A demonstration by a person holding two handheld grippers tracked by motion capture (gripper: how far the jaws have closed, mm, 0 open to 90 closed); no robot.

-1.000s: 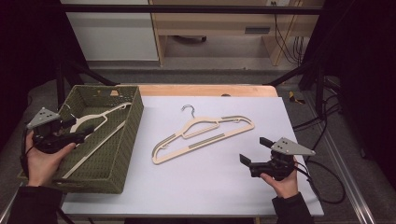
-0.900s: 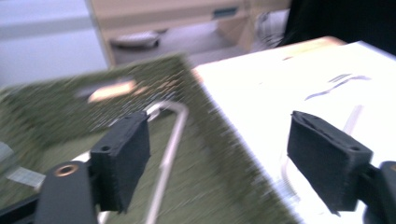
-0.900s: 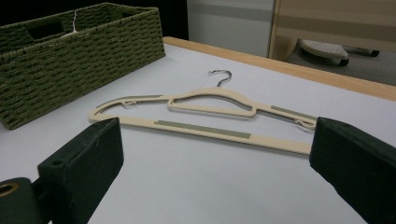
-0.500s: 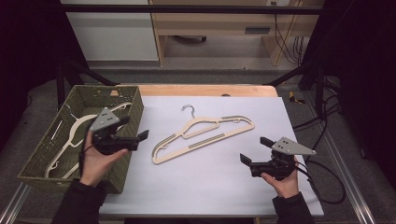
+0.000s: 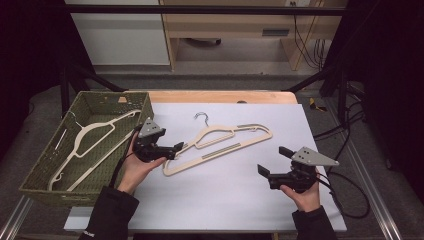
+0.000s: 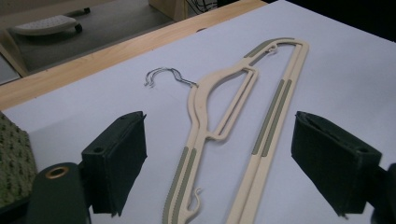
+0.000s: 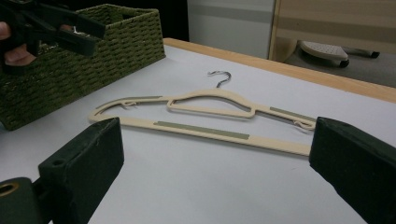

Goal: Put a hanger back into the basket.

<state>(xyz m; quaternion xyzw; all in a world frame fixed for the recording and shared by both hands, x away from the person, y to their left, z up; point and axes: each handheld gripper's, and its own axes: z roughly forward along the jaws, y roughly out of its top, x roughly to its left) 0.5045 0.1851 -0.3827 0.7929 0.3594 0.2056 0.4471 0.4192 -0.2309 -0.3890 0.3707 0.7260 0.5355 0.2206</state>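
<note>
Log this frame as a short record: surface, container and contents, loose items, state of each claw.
surface: white table top with a wooden far edge
container: green woven basket at the table's left end
contents: one cream hanger lying inside
loose item: second cream hanger flat on the table, metal hook pointing to the far edge
left claw: open, empty, at the near left end of the loose hanger, jaws either side of it in the left gripper view
right claw: open, empty, to the right of the loose hanger and apart from it

We see hanger point(image 5: 220, 142) cream, olive strips, silver hook | basket point(image 5: 37, 172) olive woven weave | sheet point(image 5: 240, 200) pale lavender-white | grippers' jaws black
</note>
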